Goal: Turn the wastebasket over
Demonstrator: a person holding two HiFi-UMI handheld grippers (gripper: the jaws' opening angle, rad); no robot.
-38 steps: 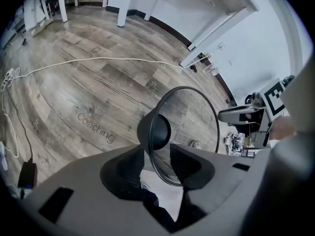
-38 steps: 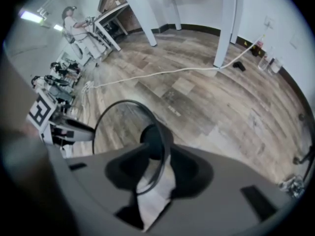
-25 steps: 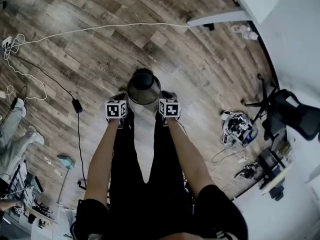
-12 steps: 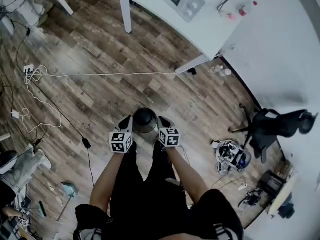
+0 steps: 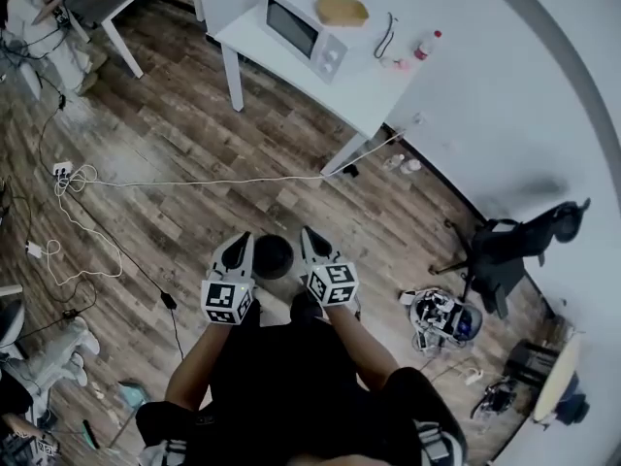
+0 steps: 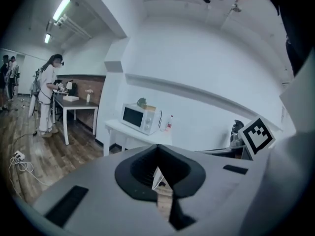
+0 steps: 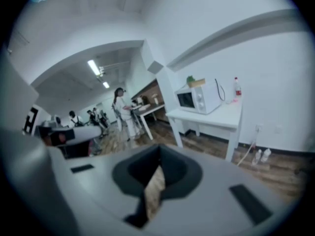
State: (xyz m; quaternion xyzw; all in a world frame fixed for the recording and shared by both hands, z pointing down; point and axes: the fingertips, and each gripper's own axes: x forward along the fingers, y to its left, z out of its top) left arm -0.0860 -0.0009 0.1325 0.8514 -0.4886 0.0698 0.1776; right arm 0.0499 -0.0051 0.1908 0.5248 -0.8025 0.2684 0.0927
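The left tongs (image 5: 241, 241) and the right tongs (image 5: 308, 233) are both clenched on nothing. The dark wastebasket (image 5: 273, 257) stands on the plank floor (image 5: 175, 134) below them, showing between their tips and touching neither. Ahead of the tongs a white cable (image 5: 213, 181) crosses the floor towards a white surface (image 5: 374, 81) bearing a microwave (image 5: 304, 29) and a bottle (image 5: 424, 45), and a black office chair (image 5: 509, 246) stands off on the right tongs' side. A second ago both tongs were low against the wastebasket's two sides; now they are lifted clear of it.
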